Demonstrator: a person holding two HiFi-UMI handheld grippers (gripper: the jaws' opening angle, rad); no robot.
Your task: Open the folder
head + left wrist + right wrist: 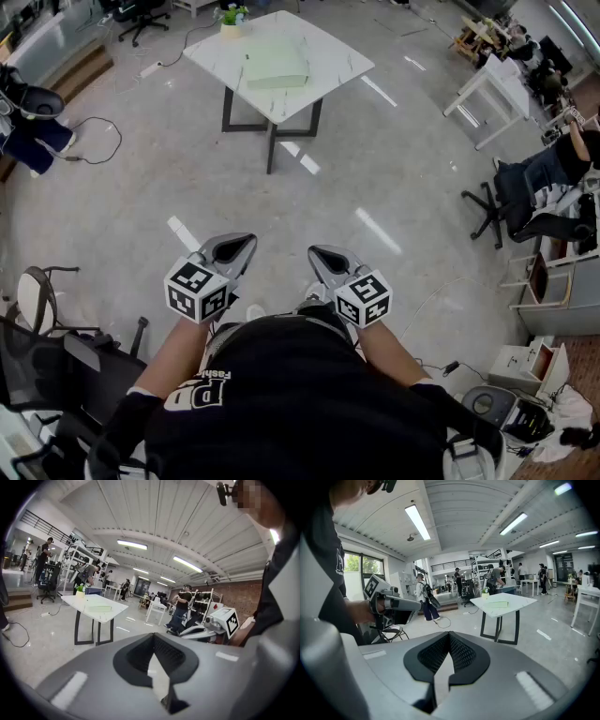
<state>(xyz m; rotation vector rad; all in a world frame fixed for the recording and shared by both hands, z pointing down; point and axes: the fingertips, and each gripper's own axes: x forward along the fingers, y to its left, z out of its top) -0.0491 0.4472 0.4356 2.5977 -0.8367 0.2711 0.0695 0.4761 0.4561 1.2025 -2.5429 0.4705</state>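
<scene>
Standing back with the left tongs [246, 242] and right tongs [317, 251] held side by side in front of the body, tipped slightly down, all 2 pinched fully closed on nothing. Looking across the floor [394, 178] to the pale green folder [276, 67], lying flat on the white bench [342, 61] beside a small potted plant [232, 16], well apart from both tongs.

Left claw [246, 242]: we see jaws together, nothing between, tipped slightly down.
Right claw [315, 251]: same, jaws together, empty.
Forearms [178, 361]: both out front, side by side.
</scene>
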